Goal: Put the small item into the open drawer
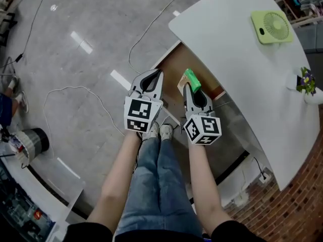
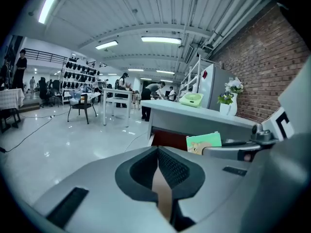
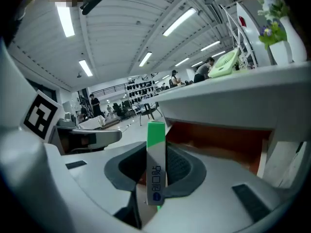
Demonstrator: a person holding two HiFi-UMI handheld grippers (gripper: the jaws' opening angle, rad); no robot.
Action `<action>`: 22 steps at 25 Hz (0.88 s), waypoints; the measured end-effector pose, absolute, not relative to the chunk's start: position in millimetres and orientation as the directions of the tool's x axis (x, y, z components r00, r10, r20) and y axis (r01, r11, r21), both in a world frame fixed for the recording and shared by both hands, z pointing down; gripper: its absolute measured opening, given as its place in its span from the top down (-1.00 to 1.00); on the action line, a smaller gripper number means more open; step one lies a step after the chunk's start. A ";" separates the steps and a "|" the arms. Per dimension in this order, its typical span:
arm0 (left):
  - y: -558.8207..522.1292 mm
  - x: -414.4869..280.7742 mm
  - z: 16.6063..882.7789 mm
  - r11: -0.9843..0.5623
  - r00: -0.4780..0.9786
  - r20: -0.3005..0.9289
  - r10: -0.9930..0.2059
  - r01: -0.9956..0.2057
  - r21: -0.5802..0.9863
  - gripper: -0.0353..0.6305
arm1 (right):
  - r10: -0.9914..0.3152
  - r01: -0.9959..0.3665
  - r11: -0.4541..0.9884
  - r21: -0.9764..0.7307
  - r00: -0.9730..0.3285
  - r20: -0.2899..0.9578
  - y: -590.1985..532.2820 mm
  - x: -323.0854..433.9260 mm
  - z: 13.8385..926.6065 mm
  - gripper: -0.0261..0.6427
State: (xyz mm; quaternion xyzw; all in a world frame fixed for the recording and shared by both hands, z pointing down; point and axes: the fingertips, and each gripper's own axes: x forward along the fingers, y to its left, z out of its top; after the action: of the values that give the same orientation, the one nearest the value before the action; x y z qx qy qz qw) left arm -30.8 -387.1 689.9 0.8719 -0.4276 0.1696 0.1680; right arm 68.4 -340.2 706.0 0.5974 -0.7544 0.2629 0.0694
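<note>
A small green-and-white box [image 1: 192,78] stands upright between the jaws of my right gripper [image 1: 191,86], which is shut on it. In the right gripper view the box [image 3: 156,154] pokes up above the pads, with the open drawer's brown inside [image 3: 214,144] just ahead under the white tabletop. The drawer [image 1: 174,67] is pulled out from beneath the white table [image 1: 237,49]. My left gripper [image 1: 157,74] hovers beside the right one, left of the drawer, shut with nothing in it. In the left gripper view [image 2: 158,152] its tips meet, and the box [image 2: 204,142] shows to the right.
A light green fan [image 1: 271,26] lies on the table's far part, and a white vase of flowers [image 1: 308,84] stands near its right edge. Cables [image 1: 75,89] trail over the grey floor. The person's legs and shoes [image 1: 160,132] are below the grippers. A brick wall [image 2: 272,67] is at the right.
</note>
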 end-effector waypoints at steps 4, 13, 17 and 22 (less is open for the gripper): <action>-398.6 -26.9 725.7 -0.569 0.570 0.464 -0.678 -0.807 0.159 0.82 | -0.841 -0.941 0.118 -0.318 -0.265 0.471 -361.9 70.4 756.8 0.67; -410.6 -21.8 768.5 -0.558 0.562 0.508 -0.653 -0.810 0.180 0.82 | -0.753 -0.949 0.053 -0.311 -0.242 0.612 -382.2 74.9 837.9 0.67; -406.7 -22.5 772.9 -0.556 0.565 0.513 -0.646 -0.809 0.191 0.82 | -0.700 -0.955 0.008 -0.296 -0.217 0.680 -382.6 82.2 861.9 0.67; -402.0 -20.6 772.3 -0.560 0.573 0.510 -0.641 -0.804 0.200 0.82 | -0.659 -0.957 -0.023 -0.290 -0.204 0.724 -383.5 87.9 877.2 0.67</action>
State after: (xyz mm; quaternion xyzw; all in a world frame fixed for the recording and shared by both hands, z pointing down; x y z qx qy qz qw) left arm -20.6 -402.0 772.3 0.8616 -0.4194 0.1938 0.2102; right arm 87.9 -383.5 877.2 0.6010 -0.6719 0.3878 0.1922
